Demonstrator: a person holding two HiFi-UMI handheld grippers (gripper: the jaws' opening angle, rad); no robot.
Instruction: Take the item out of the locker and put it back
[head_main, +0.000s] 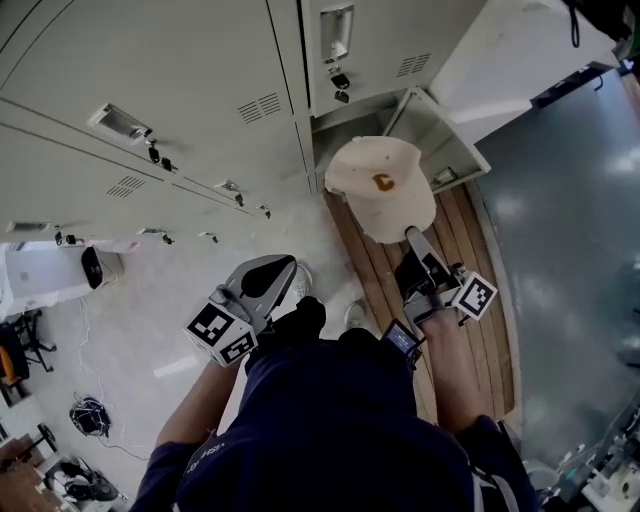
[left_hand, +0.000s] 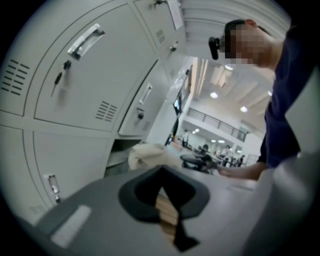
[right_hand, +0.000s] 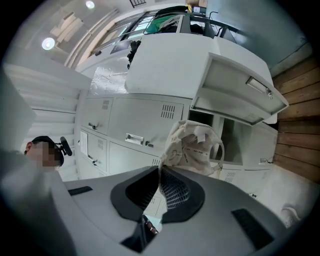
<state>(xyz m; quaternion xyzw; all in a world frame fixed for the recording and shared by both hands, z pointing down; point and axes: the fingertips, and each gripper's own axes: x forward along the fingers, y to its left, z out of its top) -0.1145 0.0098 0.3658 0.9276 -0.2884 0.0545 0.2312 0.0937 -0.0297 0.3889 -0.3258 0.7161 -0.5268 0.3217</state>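
Note:
A cream cap (head_main: 383, 187) with an orange mark hangs in front of the open bottom locker (head_main: 345, 140), whose door (head_main: 440, 140) swings out to the right. My right gripper (head_main: 414, 240) is shut on the cap's edge. In the right gripper view the cap (right_hand: 195, 147) shows its inside, just beyond the right gripper (right_hand: 161, 169), with the open locker (right_hand: 235, 135) behind it. My left gripper (head_main: 268, 280) is lower left of the cap, shut and empty. In the left gripper view the left gripper (left_hand: 163, 168) points toward the cap (left_hand: 145, 155).
Closed grey lockers (head_main: 180, 90) fill the wall, with keys (head_main: 340, 84) hanging from one. A wooden floor strip (head_main: 485, 250) runs under the right gripper. A white box (head_main: 50, 275) and cables (head_main: 90, 415) lie at the left. The person's legs are below.

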